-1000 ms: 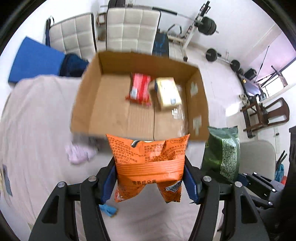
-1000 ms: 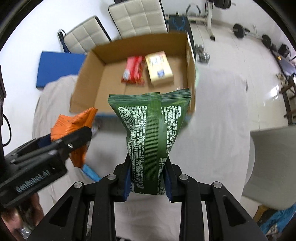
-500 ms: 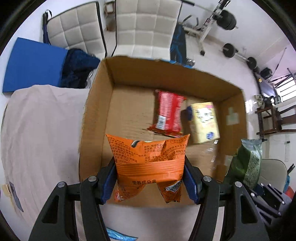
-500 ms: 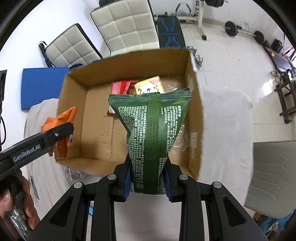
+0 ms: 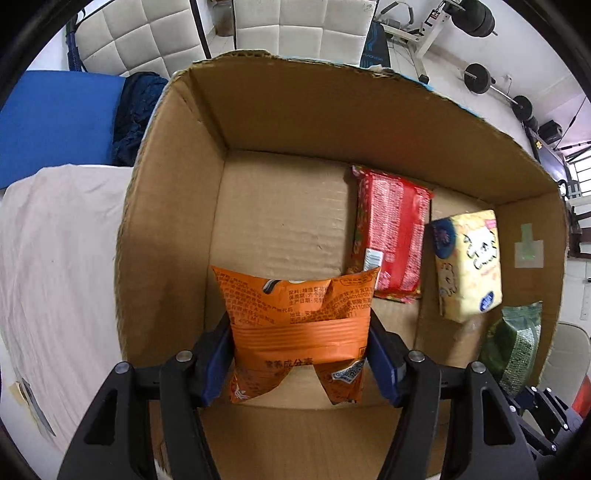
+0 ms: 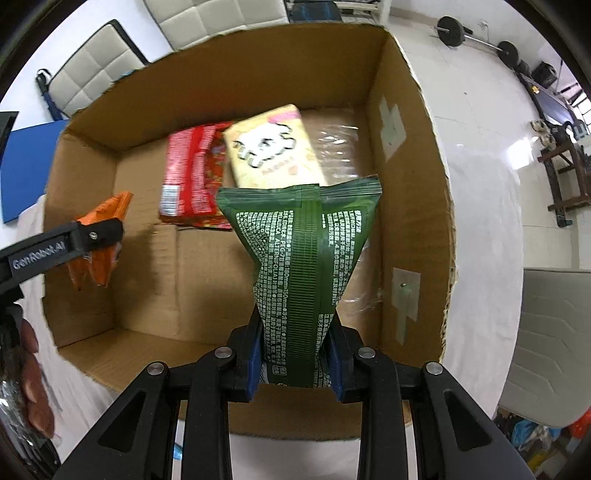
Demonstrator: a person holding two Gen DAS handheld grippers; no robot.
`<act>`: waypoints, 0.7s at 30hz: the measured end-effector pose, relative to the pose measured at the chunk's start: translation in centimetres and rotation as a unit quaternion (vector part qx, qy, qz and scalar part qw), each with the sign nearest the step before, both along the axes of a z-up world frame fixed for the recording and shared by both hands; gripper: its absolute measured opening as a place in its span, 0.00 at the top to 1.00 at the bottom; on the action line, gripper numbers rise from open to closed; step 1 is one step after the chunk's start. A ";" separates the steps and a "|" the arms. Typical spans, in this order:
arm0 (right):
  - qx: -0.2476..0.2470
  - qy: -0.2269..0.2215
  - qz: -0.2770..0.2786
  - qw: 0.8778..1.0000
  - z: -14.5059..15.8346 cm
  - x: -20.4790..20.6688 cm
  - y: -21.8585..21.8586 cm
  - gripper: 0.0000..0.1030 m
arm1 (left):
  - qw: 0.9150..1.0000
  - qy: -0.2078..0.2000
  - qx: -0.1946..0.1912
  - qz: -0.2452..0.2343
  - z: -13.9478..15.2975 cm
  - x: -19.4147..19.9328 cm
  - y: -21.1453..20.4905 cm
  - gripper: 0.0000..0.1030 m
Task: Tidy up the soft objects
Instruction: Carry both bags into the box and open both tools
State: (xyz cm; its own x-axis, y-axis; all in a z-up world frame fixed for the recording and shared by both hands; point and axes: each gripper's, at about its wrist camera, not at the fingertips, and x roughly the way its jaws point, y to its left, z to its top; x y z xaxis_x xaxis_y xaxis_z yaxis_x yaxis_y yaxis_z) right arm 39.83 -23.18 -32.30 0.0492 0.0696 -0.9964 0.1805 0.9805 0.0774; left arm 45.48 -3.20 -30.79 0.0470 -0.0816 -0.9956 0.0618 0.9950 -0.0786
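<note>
My left gripper [image 5: 301, 350] is shut on an orange snack packet [image 5: 299, 321] and holds it over the near left part of an open cardboard box [image 5: 166, 206]. My right gripper [image 6: 297, 360] is shut on a green packet [image 6: 303, 266] and holds it over the near right part of the same box [image 6: 410, 147]. A red packet [image 5: 388, 232] and a yellow tissue pack [image 5: 467, 262] lie on the box floor at the far right. The right view shows the red packet [image 6: 192, 177], the yellow pack [image 6: 269, 147] and the left gripper with the orange packet [image 6: 99, 240]. The green packet [image 5: 513, 339] shows at the left view's right edge.
The box stands on a table with a pale cloth [image 5: 55, 258]. White padded chairs [image 5: 147, 33] and a blue mat [image 5: 55, 122] are behind it. Gym weights [image 6: 450, 31] lie on the floor at the back right. A grey chair [image 6: 554, 332] is at the right.
Both grippers have moved forward with their packets, from in front of the box to over its inside. The box fills more of both views.
</note>
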 end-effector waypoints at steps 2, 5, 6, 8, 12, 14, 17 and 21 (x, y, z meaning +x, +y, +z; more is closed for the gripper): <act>0.004 0.010 -0.006 1.000 -0.8 0.0 -0.2 0.70 | 1.000 0.005 0.002 -0.002 -0.5 0.2 -0.2 0.38; 0.001 0.019 -0.003 1.000 -1.8 -0.1 -0.2 0.69 | 1.000 0.012 -0.002 -0.005 -1.1 0.4 -0.5 0.38; 0.002 0.024 -0.006 1.000 -2.1 -0.1 -0.3 0.69 | 1.000 0.016 -0.002 -0.008 -1.3 0.4 -0.6 0.38; 0.005 0.032 -0.007 0.999 -2.6 -0.2 -0.4 0.68 | 0.999 0.030 -0.006 -0.008 -1.8 0.5 -0.6 0.37; 0.009 0.033 -0.012 0.999 -2.6 -0.1 -0.4 0.51 | 0.999 0.042 -0.007 -0.006 -2.5 1.1 -0.7 0.23; 0.002 0.030 -0.008 1.000 -2.2 0.0 -0.2 0.46 | 0.999 0.037 -0.003 -0.005 -2.3 1.1 -0.7 0.16; -0.002 0.025 0.000 1.000 -1.5 0.2 0.2 0.35 | 0.999 0.034 -0.004 -0.004 -1.8 1.3 -0.4 0.12; -0.003 0.019 0.002 1.000 -1.0 0.4 0.6 0.09 | 1.000 0.011 0.005 -0.008 -0.4 1.0 -0.2 0.07</act>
